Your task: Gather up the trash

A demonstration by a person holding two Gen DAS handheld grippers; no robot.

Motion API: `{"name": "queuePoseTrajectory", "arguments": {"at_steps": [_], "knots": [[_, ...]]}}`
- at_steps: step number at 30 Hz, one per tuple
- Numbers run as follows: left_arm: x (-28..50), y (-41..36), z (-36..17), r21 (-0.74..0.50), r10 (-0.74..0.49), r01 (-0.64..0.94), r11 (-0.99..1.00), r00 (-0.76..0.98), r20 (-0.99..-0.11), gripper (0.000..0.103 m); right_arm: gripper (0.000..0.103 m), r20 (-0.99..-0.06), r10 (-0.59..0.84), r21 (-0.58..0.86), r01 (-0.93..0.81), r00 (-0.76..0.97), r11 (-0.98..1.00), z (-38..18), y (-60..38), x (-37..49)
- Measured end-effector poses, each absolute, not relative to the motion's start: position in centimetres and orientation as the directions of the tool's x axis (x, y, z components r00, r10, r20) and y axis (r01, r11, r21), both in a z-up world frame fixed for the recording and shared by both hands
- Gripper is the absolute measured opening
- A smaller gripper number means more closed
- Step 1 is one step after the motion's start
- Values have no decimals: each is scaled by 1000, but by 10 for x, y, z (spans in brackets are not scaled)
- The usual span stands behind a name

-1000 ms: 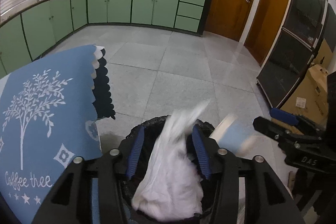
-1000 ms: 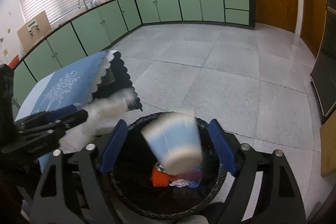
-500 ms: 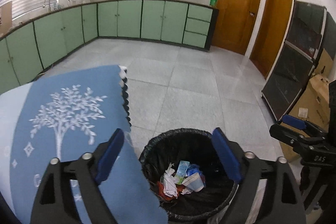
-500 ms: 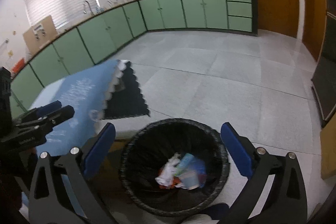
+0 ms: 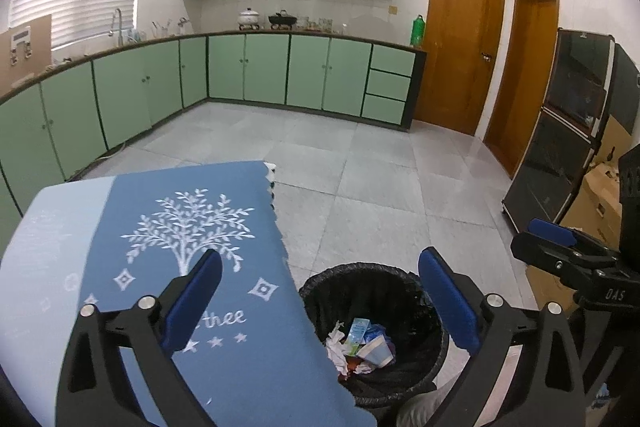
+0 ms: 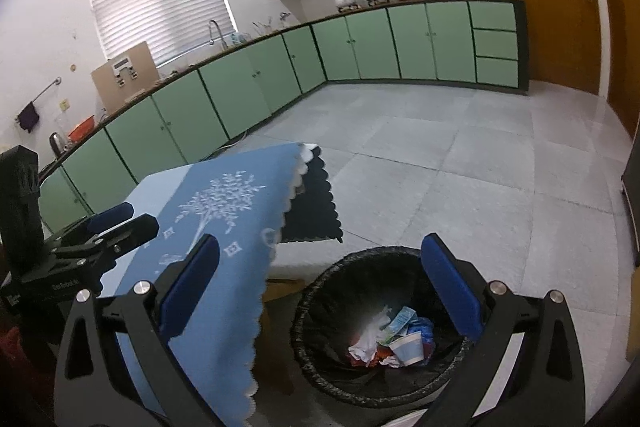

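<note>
A black-lined trash bin (image 5: 360, 273) (image 6: 360, 254) stands on the floor beside the table. Inside lie a crumpled white tissue (image 5: 335, 343) (image 6: 365, 343), a blue-and-white paper cup (image 5: 376, 349) (image 6: 408, 345) and a small carton (image 5: 358, 331) (image 6: 400, 321). My left gripper (image 5: 320, 259) hovers above the bin's left rim and the table edge, its jaws still opening with nothing between them. My right gripper (image 6: 320, 243) hangs over the bin, open and holding nothing. Each gripper shows at the edge of the other's view.
A table under a blue tree-print cloth (image 5: 180, 227) (image 6: 224, 203) borders the bin on the left. Green kitchen cabinets (image 5: 248, 71) line the far walls. A black glass-fronted cabinet (image 5: 560, 147) and cardboard boxes (image 5: 600, 195) stand at the right, beyond open tiled floor (image 5: 380, 187).
The tissue left my left gripper and the paper cup left my right one; both now lie in the bin. Both grippers opened wide and rose away from the bin.
</note>
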State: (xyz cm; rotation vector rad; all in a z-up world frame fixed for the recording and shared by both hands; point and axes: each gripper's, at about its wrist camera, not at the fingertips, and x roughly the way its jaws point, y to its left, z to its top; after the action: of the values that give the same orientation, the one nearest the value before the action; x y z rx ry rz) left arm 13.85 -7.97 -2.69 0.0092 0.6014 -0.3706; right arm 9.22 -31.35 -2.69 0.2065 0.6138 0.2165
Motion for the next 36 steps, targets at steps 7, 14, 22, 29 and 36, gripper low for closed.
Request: {"name": "queuePoseTrajectory", "arguments": {"at_steps": [7, 14, 22, 29, 36], "knots": [[116, -64, -13, -100, -322, 320, 942, 778, -539, 97, 98, -528, 243, 201, -158, 814, 967, -4, -296, 73], [104, -55, -5, -101, -318, 312, 945, 793, -519, 97, 98, -514, 245, 184, -173, 822, 968, 7, -287, 62], [92, -50, 4, -82, -308, 310, 947, 812, -496, 97, 98, -495, 248, 173, -185, 833, 967, 16, -280, 55], [88, -47, 9, -77, -306, 308, 948, 822, -480, 97, 98, -488, 251, 170, -191, 836, 967, 17, -275, 52], [84, -44, 11, -71, -303, 306, 949, 830, -468, 97, 98, -480, 256, 167, -199, 839, 966, 20, -271, 49]]}}
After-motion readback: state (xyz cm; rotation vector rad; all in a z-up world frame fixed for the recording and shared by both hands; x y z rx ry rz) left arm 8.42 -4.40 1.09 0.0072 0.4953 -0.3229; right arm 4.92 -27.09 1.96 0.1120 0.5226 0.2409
